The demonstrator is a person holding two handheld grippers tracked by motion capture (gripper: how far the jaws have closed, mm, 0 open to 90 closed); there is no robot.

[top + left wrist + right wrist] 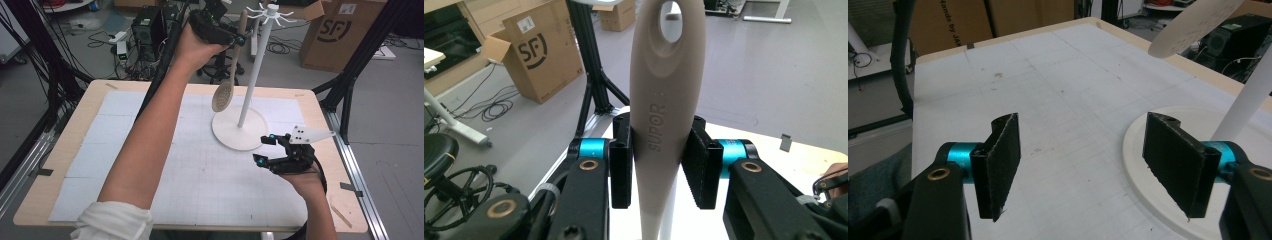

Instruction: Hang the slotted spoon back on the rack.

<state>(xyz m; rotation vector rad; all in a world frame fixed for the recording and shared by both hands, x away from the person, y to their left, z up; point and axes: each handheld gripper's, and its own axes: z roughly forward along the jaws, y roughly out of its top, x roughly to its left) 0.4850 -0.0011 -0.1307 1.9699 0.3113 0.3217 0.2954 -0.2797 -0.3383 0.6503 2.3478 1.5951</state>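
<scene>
Your left gripper (pixel 239 40) sits at the top centre of the high view, raised well above the tabletop (pixel 60 145), and it is clenched on the handle of a beige slotted spoon (pixel 227 80). In the left gripper view both black pads press the spoon's handle (pixel 659 120) from either side, just below the hanging hole at its end, with the word SUPOR facing the camera. The spoon hangs bowl-down, its perforated bowl (pixel 222 97) in the air just left of the white pole of the utensil rack (pixel 252 75) and above the rack's round base (pixel 235 137). The rack's hooks (pixel 270 12) fan out at the top of the pole, just right of your left gripper.

Your right gripper (pixel 265 148) rests low at the lower right of the high view, beside the base's near edge. Its jaws stand apart with nothing between them; in the right gripper view the right pad (pixel 1175 162) overlaps the base's rim (pixel 1138 150).
</scene>
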